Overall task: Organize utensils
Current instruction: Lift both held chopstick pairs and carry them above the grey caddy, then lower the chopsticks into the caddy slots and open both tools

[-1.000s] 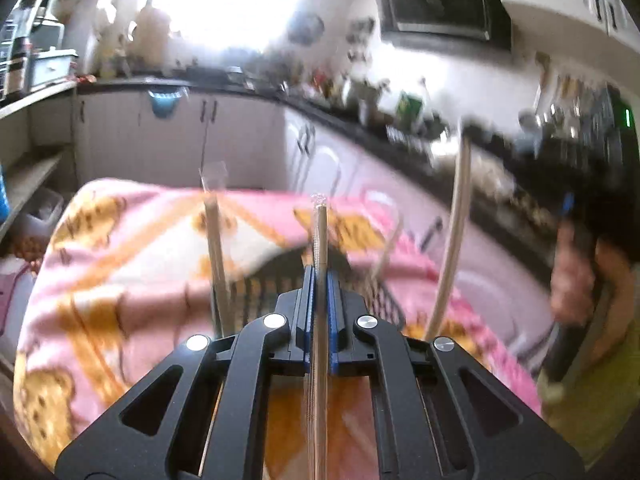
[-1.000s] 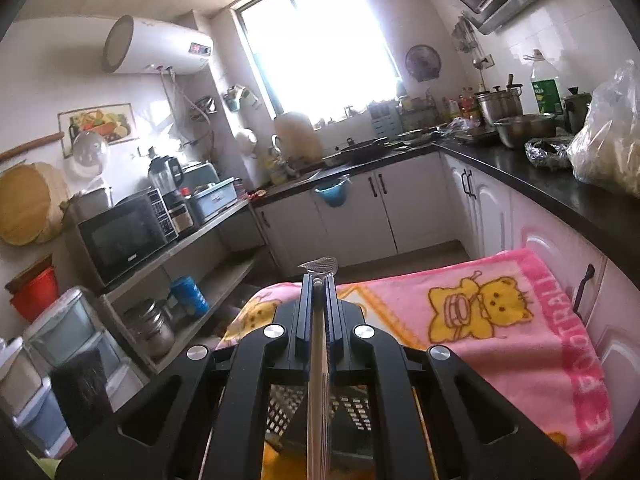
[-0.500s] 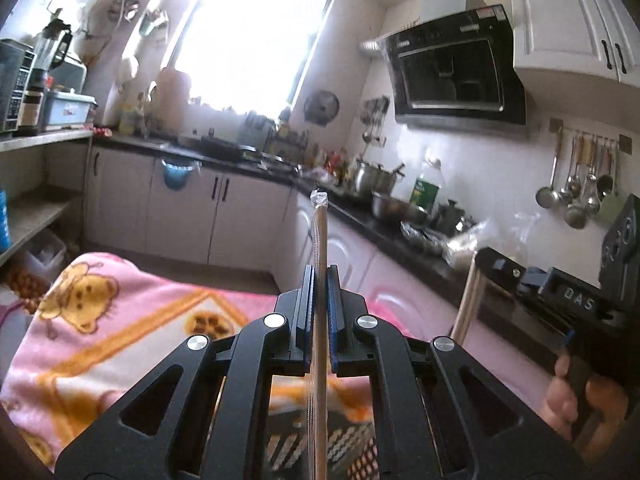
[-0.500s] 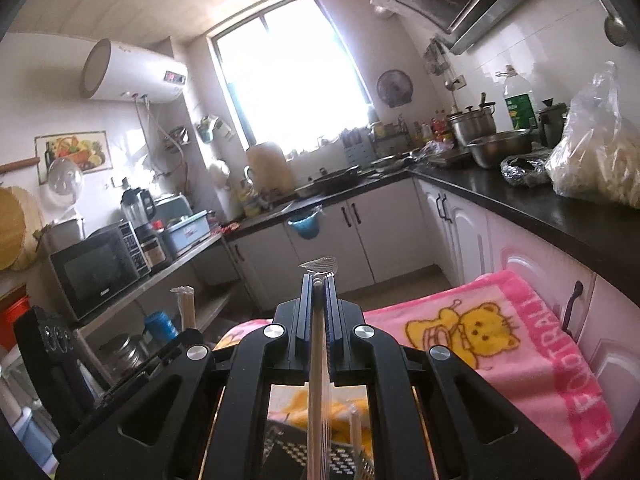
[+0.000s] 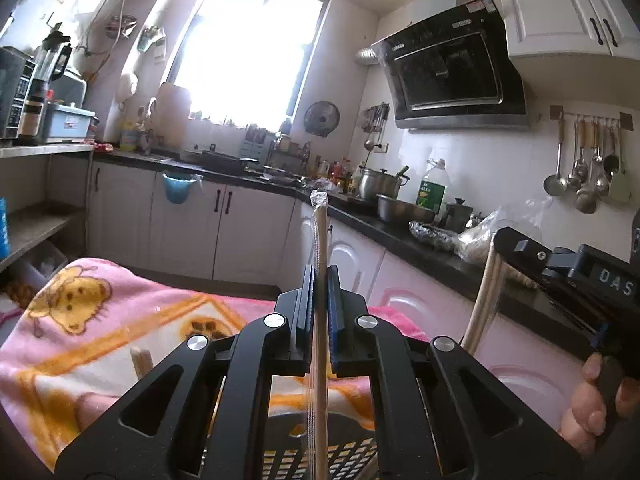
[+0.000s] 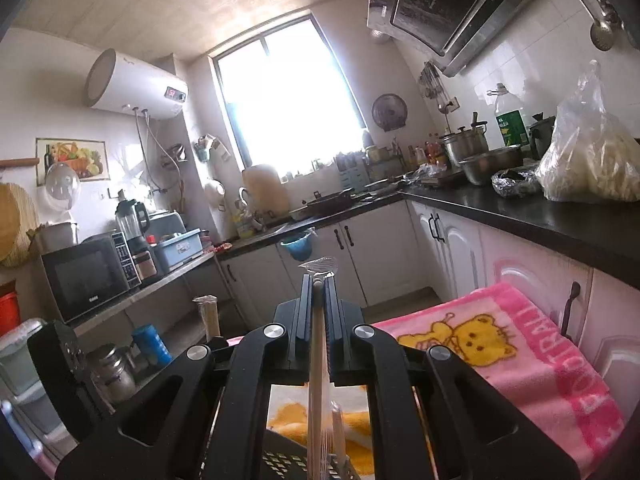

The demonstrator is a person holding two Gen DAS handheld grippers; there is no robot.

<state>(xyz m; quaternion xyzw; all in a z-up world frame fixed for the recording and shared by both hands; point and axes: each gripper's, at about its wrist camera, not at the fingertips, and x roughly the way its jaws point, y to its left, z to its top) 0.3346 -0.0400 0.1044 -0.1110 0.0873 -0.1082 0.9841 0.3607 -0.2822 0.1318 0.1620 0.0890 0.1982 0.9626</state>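
My left gripper [image 5: 319, 276] is shut on a pair of plastic-wrapped chopsticks [image 5: 319, 232] that stands upright between its blue pads. My right gripper [image 6: 317, 280] is shut on a second wrapped pair [image 6: 316, 344]. A black mesh basket [image 5: 308, 456] sits just below both grippers, also visible low in the right wrist view [image 6: 288, 460]. Another wrapped pair [image 5: 140, 358] stands in it. In the left wrist view the right gripper [image 5: 500, 252] and its chopsticks [image 5: 484, 300] are at the right, gripped by a hand [image 5: 592, 408]. The left gripper's chopsticks [image 6: 210, 316] show at the left of the right wrist view.
A pink bear-print blanket [image 5: 92, 320] covers the table under the basket. A black counter [image 6: 540, 216] with pots and a plastic bag runs along the right over white cabinets. A shelf with a microwave [image 6: 88, 276] and jars stands at the left.
The left view has swung up from the blanket and basket toward the kitchen wall. The right gripper has sunk a little, and the left gripper with its chopsticks has come into the right view.
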